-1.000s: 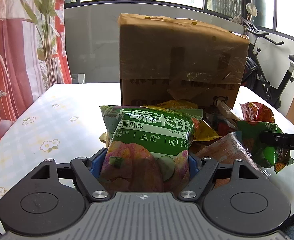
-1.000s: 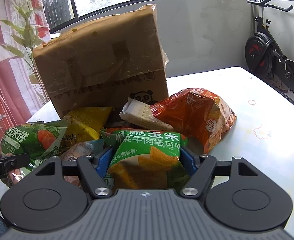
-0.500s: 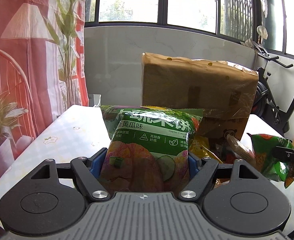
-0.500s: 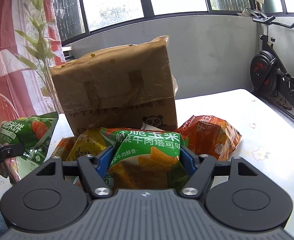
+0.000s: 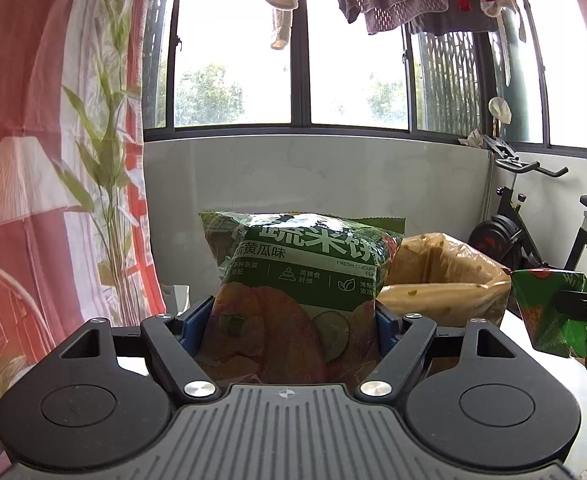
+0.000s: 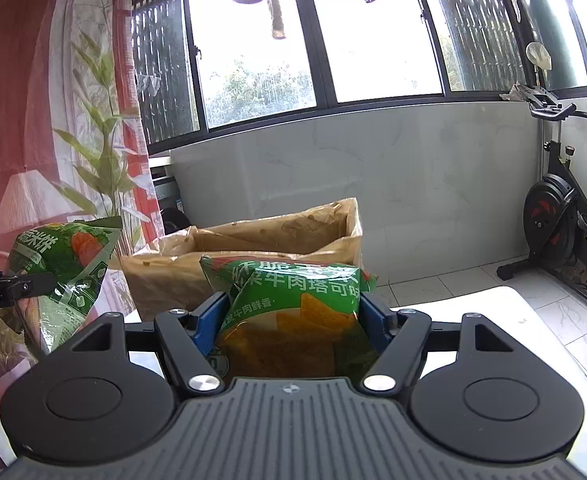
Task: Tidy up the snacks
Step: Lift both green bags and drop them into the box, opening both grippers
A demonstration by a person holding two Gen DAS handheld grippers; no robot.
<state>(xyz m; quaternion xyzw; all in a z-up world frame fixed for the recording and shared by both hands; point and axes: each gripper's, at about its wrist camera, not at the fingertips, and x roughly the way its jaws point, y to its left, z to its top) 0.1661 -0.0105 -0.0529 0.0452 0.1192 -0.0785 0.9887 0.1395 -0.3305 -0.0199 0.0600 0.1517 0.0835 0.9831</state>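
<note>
My left gripper (image 5: 293, 316) is shut on a green cucumber rice-cracker bag (image 5: 301, 280), held upright in the air. My right gripper (image 6: 293, 316) is shut on a green beef-taco corn-chip bag (image 6: 293, 312), also lifted. Each bag shows in the other view: the chip bag (image 5: 549, 312) at the right edge, the cracker bag (image 6: 61, 276) at the left edge. Behind both stands the open brown cardboard box (image 5: 441, 280), its plastic-lined rim (image 6: 253, 236) now below the bags' tops. The snack pile on the table is hidden under the grippers.
The white flowered table (image 6: 533, 320) runs below and to the right. An exercise bike (image 6: 565, 220) stands at the right by the wall. A red curtain and a tall leafy plant (image 5: 105, 184) are on the left. Laundry hangs over the window.
Both grippers have risen with their bags. The box, whose front towered before, is now seen from near its rim, and the snack pile has dropped out of view.
</note>
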